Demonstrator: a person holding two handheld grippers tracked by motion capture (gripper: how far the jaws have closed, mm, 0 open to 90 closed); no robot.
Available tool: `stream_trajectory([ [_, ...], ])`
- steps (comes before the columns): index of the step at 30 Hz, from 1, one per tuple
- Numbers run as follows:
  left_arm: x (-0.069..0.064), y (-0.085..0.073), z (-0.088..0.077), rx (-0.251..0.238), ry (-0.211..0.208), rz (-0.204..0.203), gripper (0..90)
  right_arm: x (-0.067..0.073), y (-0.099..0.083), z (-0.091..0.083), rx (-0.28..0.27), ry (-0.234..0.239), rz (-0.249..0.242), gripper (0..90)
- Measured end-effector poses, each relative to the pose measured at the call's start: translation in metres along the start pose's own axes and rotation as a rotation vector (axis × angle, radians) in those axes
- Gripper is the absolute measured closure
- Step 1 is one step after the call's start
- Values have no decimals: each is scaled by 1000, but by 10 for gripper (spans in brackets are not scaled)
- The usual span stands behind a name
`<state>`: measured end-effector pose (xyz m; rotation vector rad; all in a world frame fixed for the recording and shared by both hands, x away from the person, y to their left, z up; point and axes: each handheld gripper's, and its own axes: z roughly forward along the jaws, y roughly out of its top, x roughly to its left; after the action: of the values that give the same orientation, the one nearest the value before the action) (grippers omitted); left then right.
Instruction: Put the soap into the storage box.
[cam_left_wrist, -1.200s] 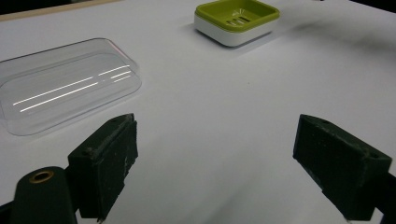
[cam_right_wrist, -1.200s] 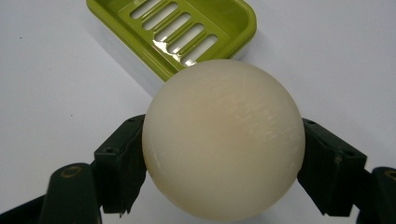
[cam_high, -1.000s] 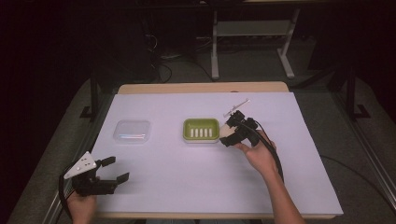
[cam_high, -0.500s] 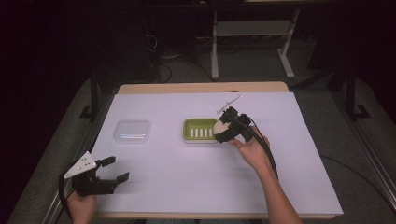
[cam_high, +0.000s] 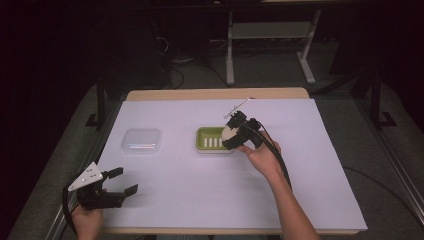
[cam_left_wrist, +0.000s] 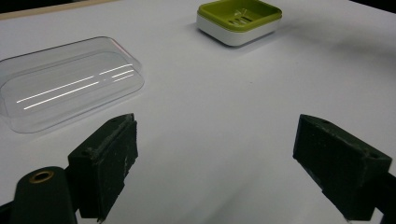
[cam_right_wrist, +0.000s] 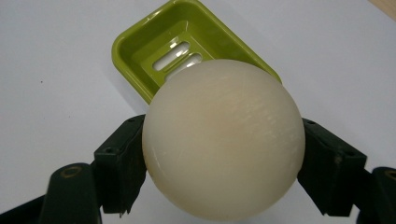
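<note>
While my right gripper (cam_high: 231, 136) clamps the round cream soap (cam_right_wrist: 223, 139) between both jaws, it hangs just above the near right edge of the green soap dish (cam_high: 212, 138), not yet over its slotted floor. I judge the main risk to be an early release: the soap looks smooth and rounded, so dropped on the rim it could roll off onto the white table cover (cam_high: 200, 195) or tip the dish. A slack grip could let it slip sideways. My left gripper (cam_high: 116, 182) rests wide open and empty near the front left corner, short of the clear lid (cam_left_wrist: 70, 84).
</note>
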<state>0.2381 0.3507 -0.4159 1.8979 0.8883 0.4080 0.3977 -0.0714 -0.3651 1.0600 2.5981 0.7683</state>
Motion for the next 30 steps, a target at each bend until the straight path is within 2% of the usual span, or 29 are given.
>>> stream_trajectory([
  [9, 0, 0, -1, -1, 0, 1, 133, 4, 9, 5, 4, 9, 3, 234],
  [30, 0, 0, 0, -2, 1, -4, 133, 11, 22, 29, 12, 36, -2, 234],
])
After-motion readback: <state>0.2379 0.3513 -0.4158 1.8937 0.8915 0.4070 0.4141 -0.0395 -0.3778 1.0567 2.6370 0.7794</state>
